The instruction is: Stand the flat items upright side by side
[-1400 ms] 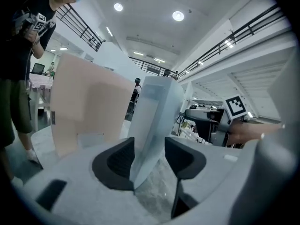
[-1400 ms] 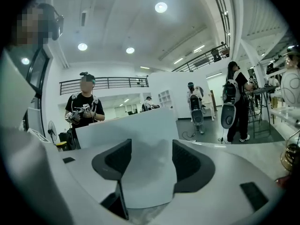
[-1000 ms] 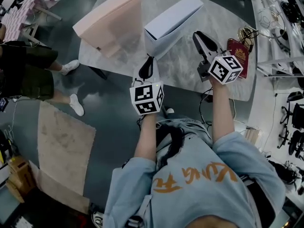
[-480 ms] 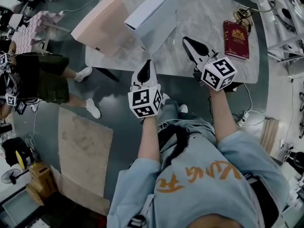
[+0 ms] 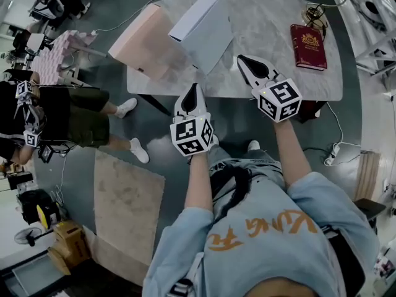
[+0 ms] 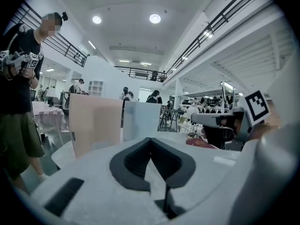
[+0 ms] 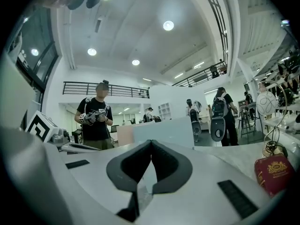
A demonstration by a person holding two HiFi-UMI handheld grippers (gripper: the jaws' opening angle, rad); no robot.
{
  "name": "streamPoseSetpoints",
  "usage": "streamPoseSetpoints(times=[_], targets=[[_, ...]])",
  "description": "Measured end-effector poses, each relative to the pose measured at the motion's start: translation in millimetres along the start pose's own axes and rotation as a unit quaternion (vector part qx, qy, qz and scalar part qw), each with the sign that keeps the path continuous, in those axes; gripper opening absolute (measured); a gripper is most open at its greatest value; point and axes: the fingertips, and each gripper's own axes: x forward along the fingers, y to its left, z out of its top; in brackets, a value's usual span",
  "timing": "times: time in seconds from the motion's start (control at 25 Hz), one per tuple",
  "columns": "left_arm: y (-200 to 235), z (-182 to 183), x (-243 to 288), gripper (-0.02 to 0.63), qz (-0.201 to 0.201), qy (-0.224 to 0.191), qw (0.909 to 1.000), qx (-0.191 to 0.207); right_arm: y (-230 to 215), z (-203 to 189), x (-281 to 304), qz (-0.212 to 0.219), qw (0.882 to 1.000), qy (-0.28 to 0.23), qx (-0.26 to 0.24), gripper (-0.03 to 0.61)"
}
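Two flat boxes stand upright side by side on the grey marble table [image 5: 272,17]: a pink box [image 5: 143,41] at the left and a pale blue-white box [image 5: 201,25] to its right. The left gripper view shows the pink box [image 6: 95,123] and the pale box [image 6: 141,120] ahead. My left gripper [image 5: 191,93] is shut and empty, held near the table's front edge, short of the boxes. My right gripper [image 5: 246,62] is shut and empty over the table, right of the pale box. A dark red book [image 5: 307,46] lies flat at the table's right.
A person in dark clothes [image 5: 55,113] stands left of the table with grippers of their own. A beige mat [image 5: 127,209] lies on the floor at left. A coiled cable [image 5: 312,11] rests behind the red book. Shelving [image 5: 374,30] stands at the right.
Both grippers drew back from the boxes toward me, and their jaws came fully shut. The head view shifted, so the table now sits higher and farther right.
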Motion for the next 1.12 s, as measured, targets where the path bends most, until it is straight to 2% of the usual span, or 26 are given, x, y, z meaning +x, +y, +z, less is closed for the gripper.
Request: streamPoseSetpoints(times=[0.16,0.36,0.68,1.0,1.12], targets=[[27,8,-1,0.011,-0.005,-0.008,0.9999,0.007,3,-1,9,-0.032,0.999,-0.003,0.001,0.003],[81,6,-3,0.011,-0.015,-0.012,0.9998,0.0,26,-14,37,-0.065,0.998,0.013,-0.008,0.009],[164,0,12,0.011,-0.05,0.013,0.9982,0.031,66,-30,95,-0.123,0.992,0.033,-0.016,0.027],[218,-17,28,0.013,-0.09,0.042,0.9939,0.048,83,-56,123,-0.195,0.979,0.057,-0.005,0.082],[230,-22,33,0.044,-0.096,0.05,0.9928,0.051,84,-63,130,-0.209,0.976,0.067,-0.001,0.112]])
